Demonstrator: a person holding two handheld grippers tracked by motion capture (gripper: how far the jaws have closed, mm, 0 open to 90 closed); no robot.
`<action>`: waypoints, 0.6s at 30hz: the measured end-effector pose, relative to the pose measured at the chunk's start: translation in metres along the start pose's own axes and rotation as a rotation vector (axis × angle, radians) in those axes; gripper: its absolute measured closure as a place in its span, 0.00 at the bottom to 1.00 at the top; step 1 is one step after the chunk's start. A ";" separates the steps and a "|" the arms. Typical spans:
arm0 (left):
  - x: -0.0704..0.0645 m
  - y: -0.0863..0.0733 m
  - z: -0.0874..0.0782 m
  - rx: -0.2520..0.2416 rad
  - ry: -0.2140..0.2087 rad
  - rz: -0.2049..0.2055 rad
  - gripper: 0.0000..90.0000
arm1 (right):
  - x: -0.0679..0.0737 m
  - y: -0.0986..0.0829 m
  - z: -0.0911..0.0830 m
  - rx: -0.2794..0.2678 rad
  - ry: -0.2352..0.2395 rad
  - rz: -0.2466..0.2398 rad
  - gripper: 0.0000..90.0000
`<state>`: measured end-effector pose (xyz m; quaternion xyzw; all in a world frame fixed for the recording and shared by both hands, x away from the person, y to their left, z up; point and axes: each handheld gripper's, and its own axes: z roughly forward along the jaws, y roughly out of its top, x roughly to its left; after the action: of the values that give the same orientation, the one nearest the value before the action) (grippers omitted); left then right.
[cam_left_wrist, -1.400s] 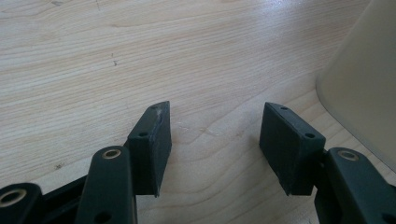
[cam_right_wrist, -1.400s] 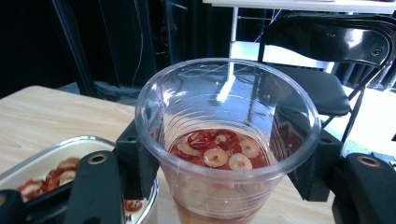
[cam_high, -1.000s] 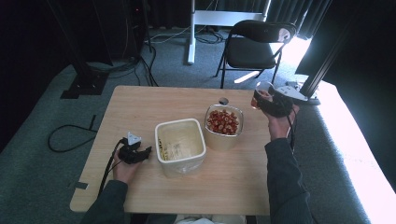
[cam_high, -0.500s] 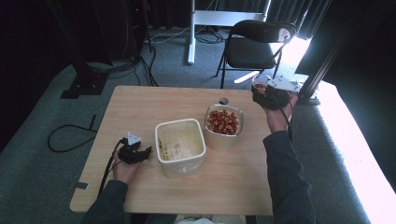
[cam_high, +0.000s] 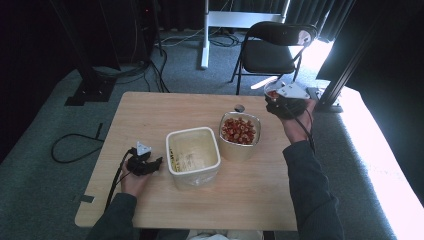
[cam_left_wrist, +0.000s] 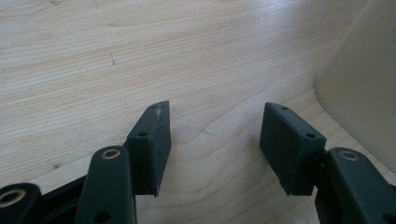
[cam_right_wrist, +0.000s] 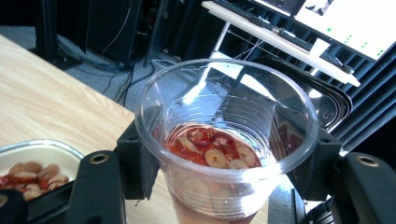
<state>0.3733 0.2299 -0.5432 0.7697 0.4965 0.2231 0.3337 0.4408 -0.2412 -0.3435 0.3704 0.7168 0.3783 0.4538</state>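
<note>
My right gripper (cam_high: 280, 97) is raised over the table's far right corner, shut on a clear plastic cup (cam_right_wrist: 226, 140) with red sliced fruit pieces in its bottom. A metal bowl (cam_high: 240, 136) full of the same red slices (cam_right_wrist: 28, 173) stands on the table, left of and below the cup. Beside it stands a cream square tub (cam_high: 193, 156), its wall (cam_left_wrist: 359, 79) at the right of the left gripper view. My left gripper (cam_high: 150, 165) rests low on the wood just left of that tub, open, nothing between its fingers (cam_left_wrist: 152, 144).
The wooden table (cam_high: 165, 112) has bare room at its left and far side. A small dark round object (cam_high: 239, 107) lies behind the bowl. A black folding chair (cam_high: 272, 47) and a white desk frame (cam_high: 240, 20) stand beyond the table. A cable (cam_high: 75, 145) trails off the left edge.
My right gripper with the cup has moved slightly left and away, toward the far edge of the table. The left gripper has stayed put.
</note>
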 end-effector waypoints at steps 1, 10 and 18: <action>0.000 0.000 0.000 0.000 0.000 0.000 0.49 | 0.001 -0.001 0.000 0.002 0.001 -0.008 0.40; 0.000 0.000 0.000 0.000 0.000 0.000 0.49 | 0.022 -0.011 0.003 0.044 0.003 -0.147 0.40; 0.000 0.000 0.000 0.000 -0.001 0.000 0.49 | 0.038 -0.015 0.006 0.102 0.000 -0.296 0.40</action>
<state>0.3733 0.2300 -0.5432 0.7698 0.4963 0.2226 0.3341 0.4318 -0.2132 -0.3721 0.2832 0.7817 0.2703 0.4854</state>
